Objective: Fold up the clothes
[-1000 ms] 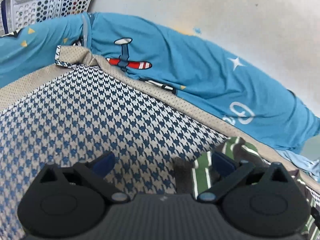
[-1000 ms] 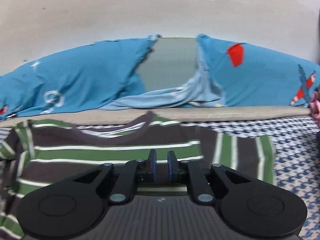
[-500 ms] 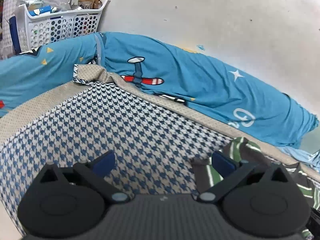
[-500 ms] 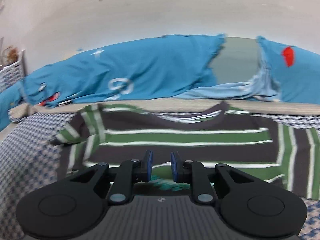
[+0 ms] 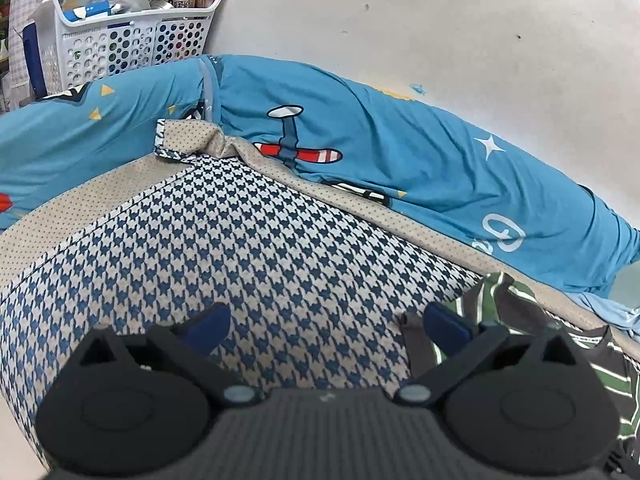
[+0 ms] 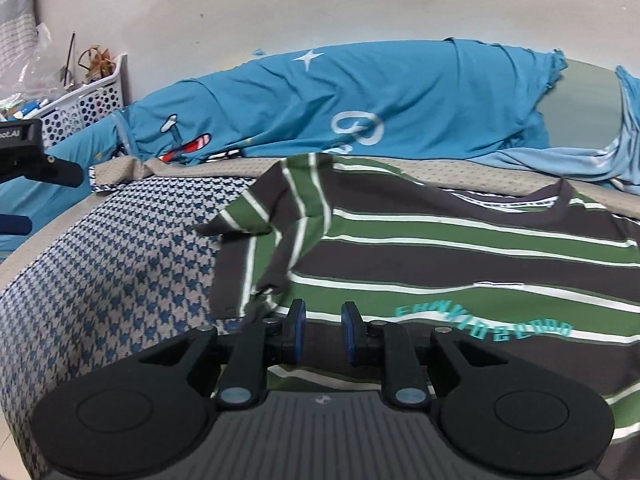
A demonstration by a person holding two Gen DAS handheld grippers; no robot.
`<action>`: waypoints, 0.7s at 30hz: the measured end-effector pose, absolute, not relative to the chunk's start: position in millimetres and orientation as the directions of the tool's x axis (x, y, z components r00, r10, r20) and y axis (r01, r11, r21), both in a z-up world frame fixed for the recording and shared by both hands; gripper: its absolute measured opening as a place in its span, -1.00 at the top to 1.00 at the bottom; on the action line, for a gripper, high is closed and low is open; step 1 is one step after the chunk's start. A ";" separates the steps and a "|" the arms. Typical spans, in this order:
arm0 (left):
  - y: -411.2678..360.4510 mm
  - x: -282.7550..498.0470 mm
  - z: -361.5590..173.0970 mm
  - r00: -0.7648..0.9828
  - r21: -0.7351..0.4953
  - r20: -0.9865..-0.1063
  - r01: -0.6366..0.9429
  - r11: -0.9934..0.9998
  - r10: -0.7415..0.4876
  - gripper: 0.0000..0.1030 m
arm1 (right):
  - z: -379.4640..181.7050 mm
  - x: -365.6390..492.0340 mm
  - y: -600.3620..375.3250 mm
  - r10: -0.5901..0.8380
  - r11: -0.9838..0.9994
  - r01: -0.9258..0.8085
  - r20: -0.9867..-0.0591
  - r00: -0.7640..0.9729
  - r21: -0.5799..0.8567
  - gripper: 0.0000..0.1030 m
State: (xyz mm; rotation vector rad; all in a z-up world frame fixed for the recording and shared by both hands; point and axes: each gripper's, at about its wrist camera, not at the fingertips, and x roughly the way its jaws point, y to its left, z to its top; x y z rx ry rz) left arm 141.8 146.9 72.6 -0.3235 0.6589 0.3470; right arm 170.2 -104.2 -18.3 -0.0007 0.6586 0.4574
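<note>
A striped T-shirt (image 6: pixel 460 256), dark grey and green with white lines and teal lettering, lies flat on the houndstooth mat (image 6: pixel 120 280). Its left sleeve is folded in over the body. My right gripper (image 6: pixel 322 330) hovers over the shirt's lower left part, jaws slightly apart, holding nothing. My left gripper (image 5: pixel 326 326) is wide open over the mat, left of the shirt; the shirt's sleeve edge (image 5: pixel 500 300) shows beside its right finger. The left gripper also shows at the left edge of the right wrist view (image 6: pixel 24 184).
Blue printed cushions (image 5: pixel 400 168) border the mat along the white wall. A white plastic basket (image 5: pixel 120 40) full of items stands at the back left corner. The mat's edge (image 5: pixel 24 280) drops off on the left.
My right gripper has swung left across the shirt and its jaws have opened a little. My left gripper has pulled back and tilted up, staying wide open.
</note>
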 end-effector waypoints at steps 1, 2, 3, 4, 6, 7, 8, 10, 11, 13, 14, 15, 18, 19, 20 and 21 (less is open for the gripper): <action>147.7 141.9 72.3 0.737 -0.184 -0.643 -0.414 0.892 0.209 -0.99 | -18.8 170.9 -103.0 0.415 0.898 -0.415 -0.590 0.692 0.146 0.64; 148.5 142.1 72.1 0.736 -0.186 -0.644 -0.416 0.890 0.210 -0.99 | -19.4 171.5 -101.8 0.421 0.896 -0.419 -0.590 0.689 0.149 0.64; 149.3 142.3 71.9 0.735 -0.189 -0.644 -0.419 0.888 0.210 -0.99 | -19.9 171.2 -100.7 0.422 0.895 -0.422 -0.592 0.687 0.148 0.64; 150.1 142.4 71.7 0.734 -0.192 -0.645 -0.422 0.886 0.210 -0.99 | -20.7 171.1 -99.1 0.423 0.894 -0.424 -0.593 0.685 0.148 0.64; 151.1 142.9 71.4 0.732 -0.192 -0.647 -0.426 0.884 0.212 -0.99 | -22.2 170.4 -96.4 0.427 0.891 -0.430 -0.596 0.680 0.148 0.64; 151.4 143.1 71.3 0.731 -0.191 -0.648 -0.428 0.883 0.214 -0.99 | -22.8 169.9 -95.3 0.429 0.889 -0.433 -0.597 0.678 0.148 0.64; 151.7 143.3 71.4 0.732 -0.190 -0.647 -0.428 0.884 0.215 -0.99 | -23.4 169.4 -94.1 0.432 0.888 -0.436 -0.598 0.675 0.148 0.64; 152.7 143.6 71.3 0.731 -0.188 -0.647 -0.429 0.883 0.217 -0.99 | -24.2 168.6 -92.0 0.438 0.884 -0.444 -0.600 0.670 0.150 0.64; 153.3 143.7 71.2 0.730 -0.188 -0.647 -0.430 0.883 0.218 -0.99 | -24.3 168.3 -91.0 0.442 0.881 -0.447 -0.599 0.667 0.152 0.64; 154.5 143.7 70.8 0.729 -0.187 -0.648 -0.433 0.882 0.220 -0.99 | -24.2 167.8 -89.5 0.452 0.876 -0.455 -0.596 0.663 0.158 0.64; 155.1 143.6 70.6 0.728 -0.187 -0.648 -0.434 0.881 0.221 -0.99 | -24.2 167.8 -88.4 0.456 0.874 -0.458 -0.595 0.662 0.161 0.64; 155.7 143.6 70.3 0.728 -0.187 -0.649 -0.436 0.880 0.222 -0.99 | -24.1 167.7 -87.3 0.459 0.872 -0.461 -0.594 0.660 0.163 0.64; 156.7 143.8 69.8 0.726 -0.184 -0.649 -0.438 0.880 0.226 -0.99 | -24.8 165.9 -84.6 0.469 0.866 -0.471 -0.593 0.654 0.166 0.64; 156.7 143.9 69.6 0.726 -0.183 -0.650 -0.438 0.880 0.226 -0.99 | -25.2 165.6 -83.7 0.473 0.864 -0.475 -0.593 0.652 0.168 0.64; 156.7 144.0 69.3 0.725 -0.182 -0.650 -0.438 0.881 0.226 -0.99 | -25.5 165.5 -82.9 0.477 0.862 -0.479 -0.593 0.649 0.169 0.64; 156.8 144.3 69.1 0.725 -0.181 -0.651 -0.438 0.881 0.226 -0.99 | -25.9 165.3 -82.1 0.480 0.859 -0.482 -0.593 0.646 0.170 0.64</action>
